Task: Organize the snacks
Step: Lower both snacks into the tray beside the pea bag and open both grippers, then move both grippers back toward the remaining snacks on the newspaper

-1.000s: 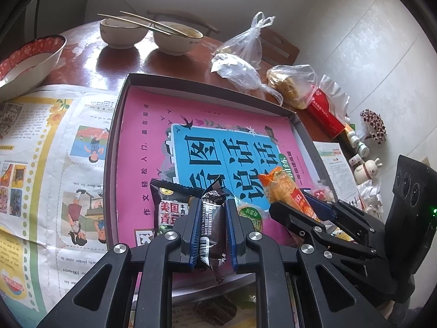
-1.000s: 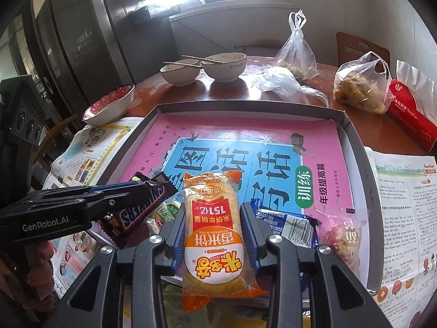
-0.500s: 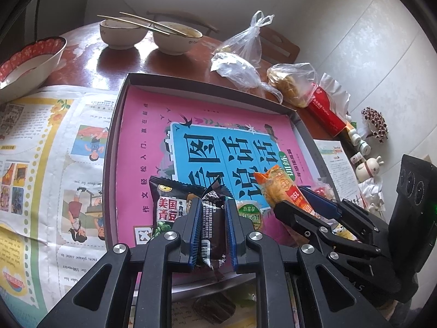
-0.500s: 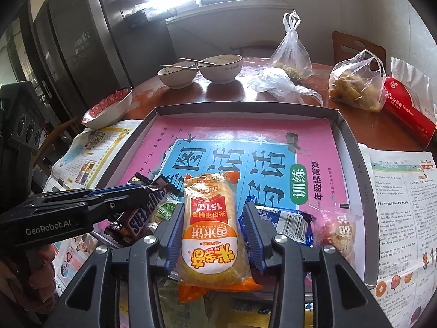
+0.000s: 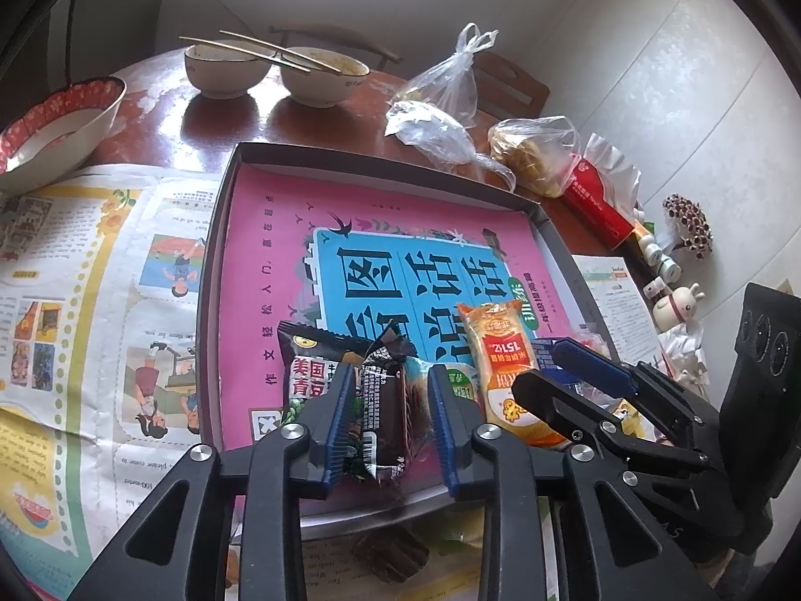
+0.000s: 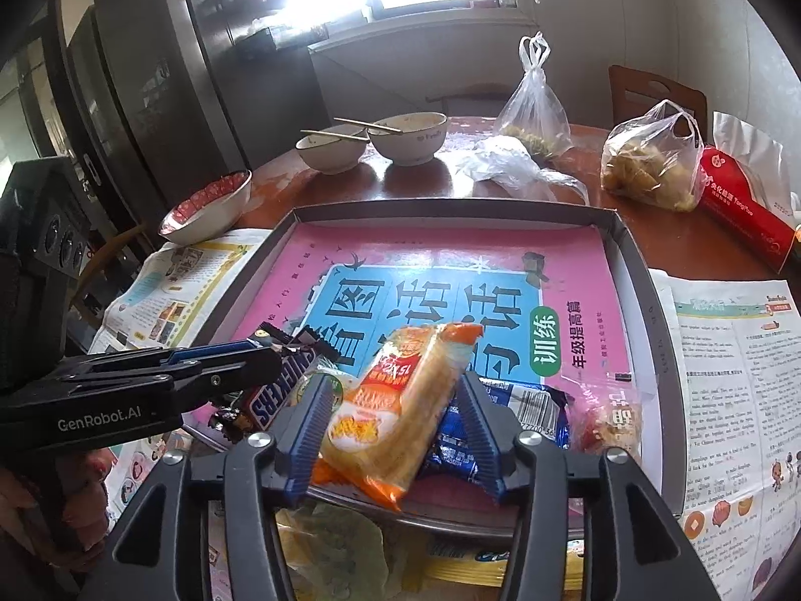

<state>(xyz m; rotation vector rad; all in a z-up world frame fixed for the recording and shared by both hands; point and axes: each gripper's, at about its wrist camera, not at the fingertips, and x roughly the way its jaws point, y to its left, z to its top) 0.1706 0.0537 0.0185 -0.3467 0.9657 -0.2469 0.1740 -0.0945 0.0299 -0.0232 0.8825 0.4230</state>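
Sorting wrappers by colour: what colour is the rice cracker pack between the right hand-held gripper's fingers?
Orange and yellow rice cracker pack, clearest in the right wrist view.

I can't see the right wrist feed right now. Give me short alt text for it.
The right gripper has just opened its jaws around an orange rice-cracker pack, which tilts loose at the near edge of a shallow box lined with a pink book. The left gripper reaches in beside a Snickers bar.

The left tool (image 5: 388, 415) has just been opening; its pads stand clear of the dark chocolate bar (image 5: 383, 400) between them, in the tray (image 5: 213, 270) beside an orange snack pack (image 5: 495, 350).
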